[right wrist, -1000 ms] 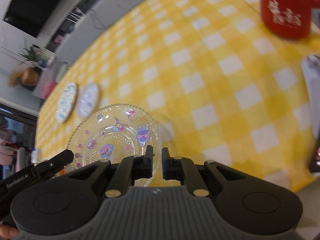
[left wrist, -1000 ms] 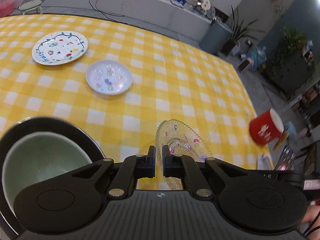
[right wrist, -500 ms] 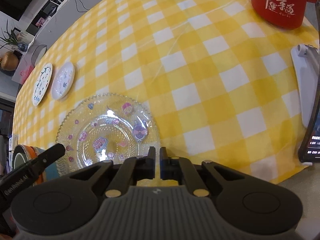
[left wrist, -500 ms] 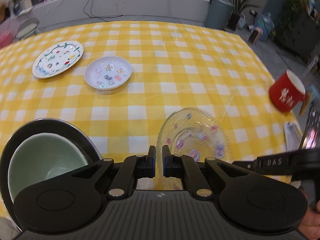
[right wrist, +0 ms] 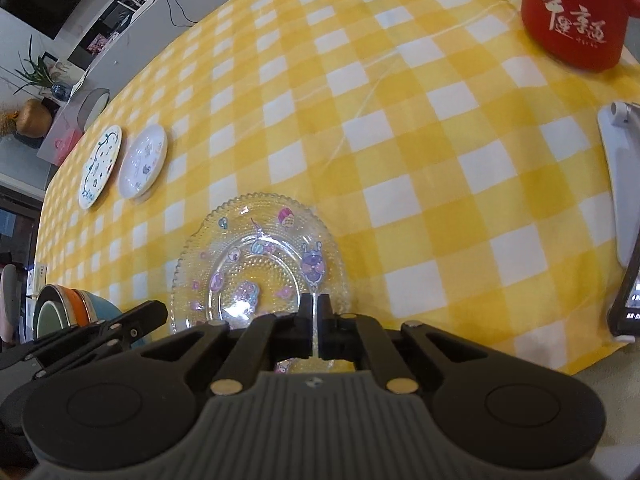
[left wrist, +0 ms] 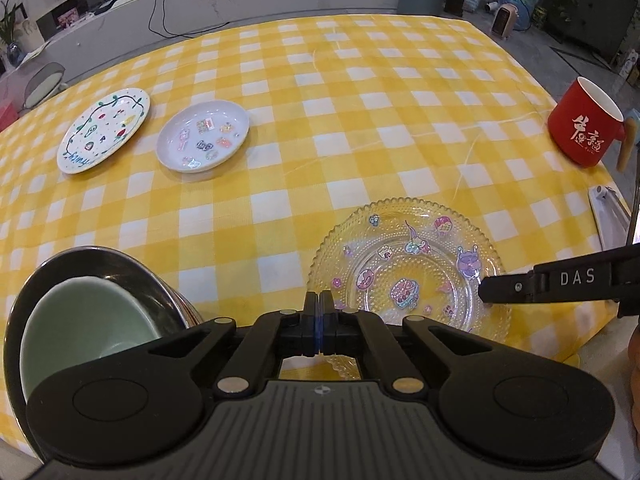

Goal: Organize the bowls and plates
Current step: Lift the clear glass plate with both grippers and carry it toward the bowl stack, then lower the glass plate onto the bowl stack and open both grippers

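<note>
Left gripper (left wrist: 319, 322): jaws pressed together with nothing between them, low over the near table edge, at 9 o'clock of the glass plate's near rim. In the right wrist view only its black linkage shows, at 8 o'clock.

Right gripper (right wrist: 315, 326): jaws drawn to a thin slit, clamped on the near rim of the glass plate; the rim's edge shows as a pale line in the slit. In the left wrist view one finger (left wrist: 552, 280) marked "DAS" reaches in from 3 o'clock over the plate's right rim.

Glass plate (left wrist: 404, 268) (right wrist: 256, 264): clear, beaded, scalloped edge, cartoon stickers; at the near edge of the table, just ahead of both grippers.

Bowl stack (left wrist: 88, 320) (right wrist: 60, 312): pale green bowl nested in a dark-rimmed bowl; the right wrist view shows orange and blue walls beneath. At 8 o'clock in both views, at the near left table edge, apart from the glass plate.

White plate (left wrist: 203, 136) (right wrist: 143, 162): shallow, small stickers inside; at 10 o'clock, well apart from the glass plate.

Doodle plate (left wrist: 104, 130) (right wrist: 100, 166): white, green vine border and coloured marks; just left of the white plate, not touching it.

Mug (left wrist: 584, 124) (right wrist: 576, 16): red, white characters, upright, wooden handle; at 2 o'clock by the right table edge.

Tablecloth (left wrist: 360, 100) (right wrist: 400, 120): yellow and white check, covers the table.

Phone (right wrist: 626, 292): on a white stand, at 3 o'clock in the right wrist view.
</note>
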The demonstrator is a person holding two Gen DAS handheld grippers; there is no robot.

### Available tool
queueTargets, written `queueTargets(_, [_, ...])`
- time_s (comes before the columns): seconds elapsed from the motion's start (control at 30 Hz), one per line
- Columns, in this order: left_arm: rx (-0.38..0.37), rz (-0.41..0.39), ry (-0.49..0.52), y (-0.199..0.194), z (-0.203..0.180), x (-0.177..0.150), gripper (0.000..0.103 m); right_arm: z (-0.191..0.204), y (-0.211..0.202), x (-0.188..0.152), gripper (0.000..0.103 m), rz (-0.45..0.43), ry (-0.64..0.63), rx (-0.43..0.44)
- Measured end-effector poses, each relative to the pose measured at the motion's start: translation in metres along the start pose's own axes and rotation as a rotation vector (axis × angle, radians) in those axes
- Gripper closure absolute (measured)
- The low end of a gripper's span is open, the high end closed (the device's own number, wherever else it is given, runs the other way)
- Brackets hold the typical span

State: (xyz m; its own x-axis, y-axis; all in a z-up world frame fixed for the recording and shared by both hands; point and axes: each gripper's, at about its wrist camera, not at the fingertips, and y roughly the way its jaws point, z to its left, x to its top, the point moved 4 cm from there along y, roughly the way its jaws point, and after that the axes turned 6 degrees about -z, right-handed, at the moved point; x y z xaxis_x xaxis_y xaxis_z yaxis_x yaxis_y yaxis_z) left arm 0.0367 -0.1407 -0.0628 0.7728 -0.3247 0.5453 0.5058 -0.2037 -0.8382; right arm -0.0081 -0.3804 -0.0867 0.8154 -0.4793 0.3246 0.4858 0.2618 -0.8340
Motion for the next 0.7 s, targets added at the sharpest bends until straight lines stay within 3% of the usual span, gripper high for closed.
queueTargets(0.1, [-0.006, -0.005, 0.008, -0.002, 0.001, 0.002, 0.102, 0.004, -0.004, 0.001, 0.097, -0.032, -0.024, 0.007])
queueTargets(0.2, [-0.016, -0.019, 0.018, -0.006, 0.002, 0.004, 0.1, 0.011, -0.009, 0.002, 0.086, -0.07, -0.062, 0.026])
queueTargets(0.3, [-0.053, -0.039, 0.025, -0.013, 0.004, 0.007, 0.092, 0.021, -0.016, 0.002, 0.071, -0.126, -0.118, 0.047])
queueTargets(0.57, [-0.093, -0.101, 0.023, -0.035, 0.024, 0.019, 0.074, 0.043, -0.025, 0.004, 0.064, -0.244, -0.226, 0.053])
queueTargets(0.7, [-0.098, -0.127, 0.02, -0.046, 0.037, 0.027, 0.072, 0.049, -0.024, 0.007, 0.064, -0.294, -0.21, 0.08])
